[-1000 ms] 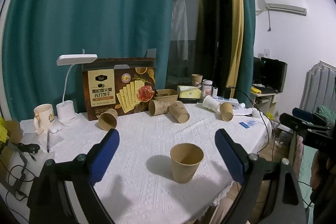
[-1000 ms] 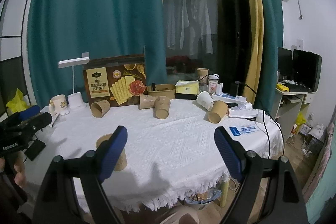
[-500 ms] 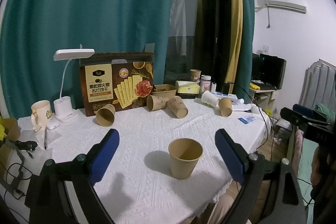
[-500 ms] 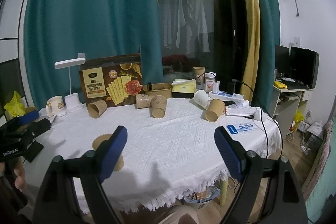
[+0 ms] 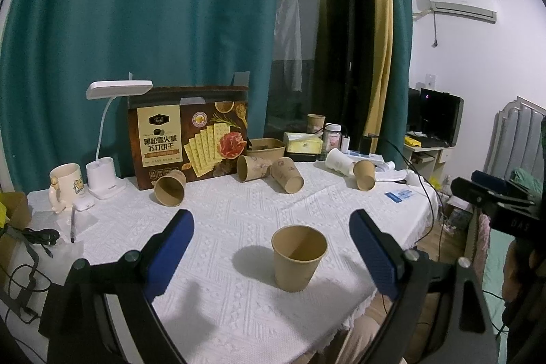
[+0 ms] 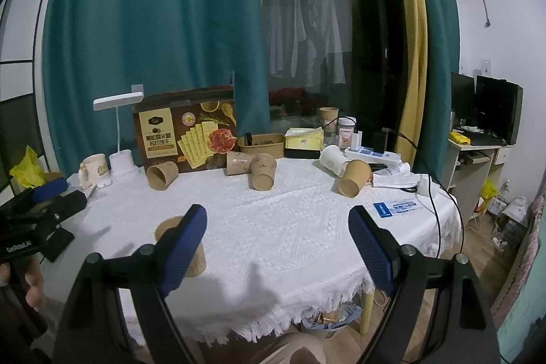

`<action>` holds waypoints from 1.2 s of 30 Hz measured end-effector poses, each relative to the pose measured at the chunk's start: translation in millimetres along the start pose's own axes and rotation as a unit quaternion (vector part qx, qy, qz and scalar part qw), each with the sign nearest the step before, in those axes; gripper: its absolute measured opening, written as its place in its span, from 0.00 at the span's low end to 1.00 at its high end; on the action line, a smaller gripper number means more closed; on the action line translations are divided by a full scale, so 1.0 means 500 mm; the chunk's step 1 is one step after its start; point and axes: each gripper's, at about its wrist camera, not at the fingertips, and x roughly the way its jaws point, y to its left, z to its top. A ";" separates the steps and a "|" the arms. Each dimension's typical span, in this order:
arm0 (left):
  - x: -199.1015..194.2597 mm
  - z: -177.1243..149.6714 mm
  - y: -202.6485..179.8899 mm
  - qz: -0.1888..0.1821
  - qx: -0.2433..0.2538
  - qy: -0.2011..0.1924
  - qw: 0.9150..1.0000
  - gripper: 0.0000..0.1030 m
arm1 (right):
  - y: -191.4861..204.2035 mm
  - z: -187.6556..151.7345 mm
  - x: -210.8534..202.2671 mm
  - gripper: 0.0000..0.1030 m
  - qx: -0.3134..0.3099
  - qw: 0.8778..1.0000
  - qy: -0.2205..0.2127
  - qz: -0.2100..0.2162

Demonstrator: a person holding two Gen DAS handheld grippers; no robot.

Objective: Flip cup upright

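The brown paper cup (image 5: 299, 256) stands upright, released between the left gripper's (image 5: 271, 248) wide jaws; the right gripper (image 6: 278, 244) gapes empty.

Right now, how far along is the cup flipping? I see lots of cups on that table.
One brown paper cup near the table's front already stands upright, mouth up. Nothing is in hand: the left gripper and right gripper are both open and empty. Still lying on their sides further back are four brown cups, such as the cup by the cracker box, and one white cup.
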 end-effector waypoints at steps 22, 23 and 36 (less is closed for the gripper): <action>-0.001 0.001 0.000 0.000 0.000 0.000 1.000 0.90 | 0.002 0.000 0.002 0.81 0.001 1.000 0.003 0.002; -0.001 0.001 0.000 -0.001 0.000 0.000 1.000 0.90 | 0.003 -0.001 0.002 0.81 0.001 1.000 0.002 0.002; -0.002 0.001 0.000 -0.001 0.000 0.001 1.000 0.90 | 0.003 0.000 0.001 0.81 0.001 1.000 0.000 0.001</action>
